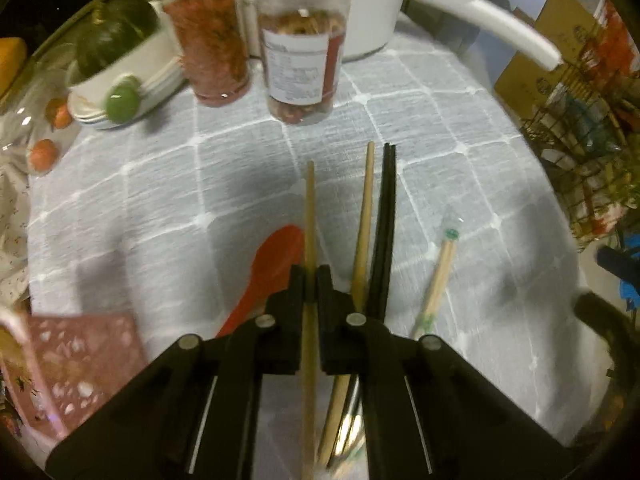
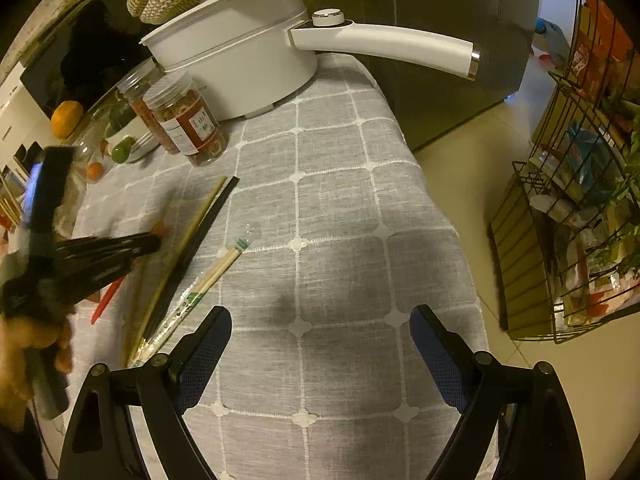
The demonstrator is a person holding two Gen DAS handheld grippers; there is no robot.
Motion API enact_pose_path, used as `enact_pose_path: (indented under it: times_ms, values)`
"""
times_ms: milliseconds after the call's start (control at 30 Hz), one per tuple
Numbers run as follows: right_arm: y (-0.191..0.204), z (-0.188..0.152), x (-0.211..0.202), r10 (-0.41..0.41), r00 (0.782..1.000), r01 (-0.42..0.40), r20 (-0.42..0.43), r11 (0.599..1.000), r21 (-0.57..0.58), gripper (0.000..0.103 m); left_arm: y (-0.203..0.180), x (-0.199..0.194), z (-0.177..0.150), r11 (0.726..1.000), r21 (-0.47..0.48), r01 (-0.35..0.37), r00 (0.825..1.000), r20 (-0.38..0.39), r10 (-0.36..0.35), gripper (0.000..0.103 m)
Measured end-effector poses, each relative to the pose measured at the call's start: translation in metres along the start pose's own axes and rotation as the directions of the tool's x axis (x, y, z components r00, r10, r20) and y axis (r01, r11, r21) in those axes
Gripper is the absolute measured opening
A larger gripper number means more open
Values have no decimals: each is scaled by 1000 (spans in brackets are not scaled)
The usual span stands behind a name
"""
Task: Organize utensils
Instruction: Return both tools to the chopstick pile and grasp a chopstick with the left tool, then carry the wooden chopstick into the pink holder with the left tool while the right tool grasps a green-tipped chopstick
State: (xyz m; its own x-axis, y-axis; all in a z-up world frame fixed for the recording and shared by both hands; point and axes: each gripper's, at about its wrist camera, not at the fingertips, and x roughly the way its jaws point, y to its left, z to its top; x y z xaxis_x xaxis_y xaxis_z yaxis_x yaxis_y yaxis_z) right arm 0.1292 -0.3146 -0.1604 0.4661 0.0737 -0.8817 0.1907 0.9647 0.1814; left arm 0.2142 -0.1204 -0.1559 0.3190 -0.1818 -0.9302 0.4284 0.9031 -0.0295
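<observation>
My left gripper [image 1: 311, 278] is shut on a wooden chopstick [image 1: 309, 208] that runs between its fingers and points away over the grey checked cloth. A second wooden chopstick [image 1: 365, 216] and a black pair [image 1: 386, 216] lie just right of it. A wrapped pair of disposable chopsticks [image 1: 438, 276] lies further right. A red spoon [image 1: 268, 268] lies left of the fingers. My right gripper [image 2: 320, 320] is open and empty above bare cloth; the left gripper [image 2: 100, 252] and the utensils [image 2: 192, 248] show at its left.
Two clear jars [image 1: 298, 60] and a white electric pot [image 2: 240, 60] with a long handle stand at the back. Stacked bowls [image 1: 120, 80] with a green squash stand back left. A pink perforated holder [image 1: 80, 364] is near left. A wire rack [image 2: 572, 220] stands beyond the table's right edge.
</observation>
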Motion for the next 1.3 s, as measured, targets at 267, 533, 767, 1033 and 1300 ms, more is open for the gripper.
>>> enact_pose_path:
  times_ms: [267, 533, 767, 1033, 1300]
  values:
    - [14, 2, 14, 53, 998, -52, -30, 997, 56, 92, 20, -80, -40, 1000, 5, 29, 992, 119, -29, 7]
    - [35, 2, 40, 125, 988, -112, -92, 983, 143, 91, 44, -137, -90, 999, -32, 3, 973, 229, 4, 7]
    - [67, 13, 67, 110, 987, -98, -116, 990, 103, 68, 65, -149, -118, 989, -133, 70, 958, 285, -29, 7]
    - [86, 25, 86, -88, 989, 97, -116, 993, 67, 38, 68, -150, -123, 987, -140, 83, 956, 290, -40, 7]
    - [82, 21, 83, -112, 987, 114, -117, 993, 16, 6, 62, -158, -126, 990, -120, 68, 951, 309, -28, 7]
